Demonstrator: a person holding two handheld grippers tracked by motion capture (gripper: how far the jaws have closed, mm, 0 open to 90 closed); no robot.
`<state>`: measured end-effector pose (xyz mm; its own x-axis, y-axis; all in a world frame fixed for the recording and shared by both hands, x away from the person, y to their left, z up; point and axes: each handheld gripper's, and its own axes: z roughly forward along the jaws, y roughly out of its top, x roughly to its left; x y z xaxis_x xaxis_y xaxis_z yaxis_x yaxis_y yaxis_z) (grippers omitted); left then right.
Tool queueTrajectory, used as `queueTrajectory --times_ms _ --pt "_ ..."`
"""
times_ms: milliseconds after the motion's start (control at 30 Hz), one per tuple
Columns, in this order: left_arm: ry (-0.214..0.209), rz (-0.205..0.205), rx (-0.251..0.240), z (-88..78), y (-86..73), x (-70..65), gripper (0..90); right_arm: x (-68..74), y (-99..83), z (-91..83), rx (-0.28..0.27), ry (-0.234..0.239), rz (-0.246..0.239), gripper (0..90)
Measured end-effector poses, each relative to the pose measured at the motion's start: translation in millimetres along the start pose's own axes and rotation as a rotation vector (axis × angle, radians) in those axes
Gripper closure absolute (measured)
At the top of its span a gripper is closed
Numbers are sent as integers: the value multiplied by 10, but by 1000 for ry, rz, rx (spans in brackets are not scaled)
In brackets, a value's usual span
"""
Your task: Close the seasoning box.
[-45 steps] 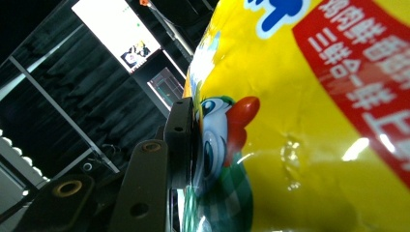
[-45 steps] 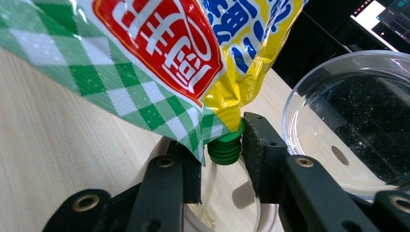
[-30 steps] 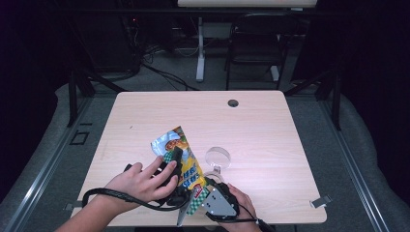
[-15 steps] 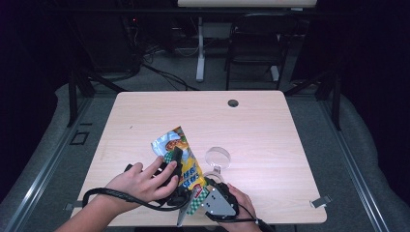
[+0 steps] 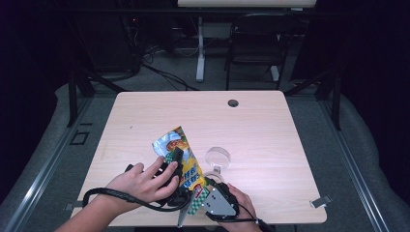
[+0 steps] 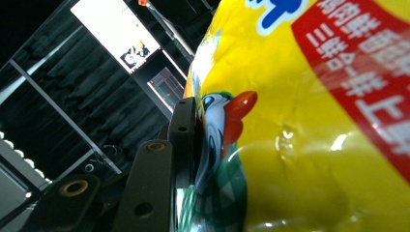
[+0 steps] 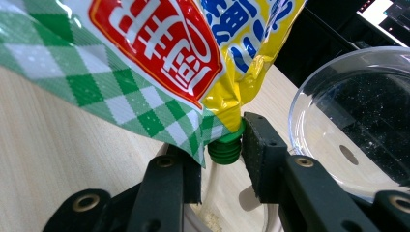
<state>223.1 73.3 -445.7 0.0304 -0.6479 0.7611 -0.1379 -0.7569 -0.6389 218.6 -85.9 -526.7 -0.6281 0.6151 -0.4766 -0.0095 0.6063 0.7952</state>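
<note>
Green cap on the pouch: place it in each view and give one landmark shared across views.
High view: cap hidden behind the pouch and right claw, low centre.
Left gripper view: no cap; pouch at right.
Right gripper view: cap bottom centre, between the jaws.
Landmark: the pouch's green check corner.

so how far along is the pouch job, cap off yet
Not yet. Done: the yellow pouch is lifted and tilted, its spout end low beside the clear bowl. In hand: the left gripper clamps the pouch body and has just been closing further, while the right gripper brackets the green cap, which is on the spout. Left: probably unscrewing the cap and squeezing into the bowl, which looks empty.
</note>
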Motion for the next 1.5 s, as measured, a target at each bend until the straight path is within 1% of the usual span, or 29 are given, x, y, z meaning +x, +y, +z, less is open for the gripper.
queueTrajectory --times_ms 367,400,567,633,833,867,933,967,1000,1067,1167,1233,1300,1333,1400,1467,1500 --pt "4 1 -10 2 -2 8 678 -9 2 -7 0 -2 1 699" --pt "8 -17 -28 9 -2 1 678 -9 2 -7 -1 -3 2 699" --pt "11 -9 -25 1 1 9 678 -6 2 -6 -3 -3 3 699" --pt "9 16 -7 -12 4 28 678 -6 3 -6 -4 -3 4 699" --pt "13 20 -7 -12 9 33 678 -5 3 -6 -5 -4 7 699" --pt "19 6 -23 -6 10 25 678 -5 4 -7 -5 -4 7 699" --pt "21 9 -22 -8 11 28 678 -4 3 -6 -5 -3 7 699" --pt "22 18 -15 -14 13 35 678 -2 3 -8 -4 -3 9 699" --pt "22 11 -19 -10 14 33 678 -4 5 -8 -4 -2 9 699" --pt "19 37 2 -24 18 51 678 -5 5 -9 -3 -3 9 699" --pt "17 36 5 -25 21 51 678 -3 5 -7 -7 -2 11 698" --pt "20 46 16 -31 26 59 678 -3 5 -6 -6 -2 12 699" --pt "17 43 11 -31 27 57 678 -3 4 -6 -7 -1 13 699" --pt "22 47 18 -37 31 61 678 -3 4 -6 -6 -1 13 699" --pt "23 44 12 -40 35 61 677 -3 3 -6 -7 -1 14 699" --pt "30 53 22 -51 42 71 677 -3 3 -7 -7 -2 16 698" --pt "28 49 13 -49 44 65 676 -3 3 -6 -7 -3 16 698"
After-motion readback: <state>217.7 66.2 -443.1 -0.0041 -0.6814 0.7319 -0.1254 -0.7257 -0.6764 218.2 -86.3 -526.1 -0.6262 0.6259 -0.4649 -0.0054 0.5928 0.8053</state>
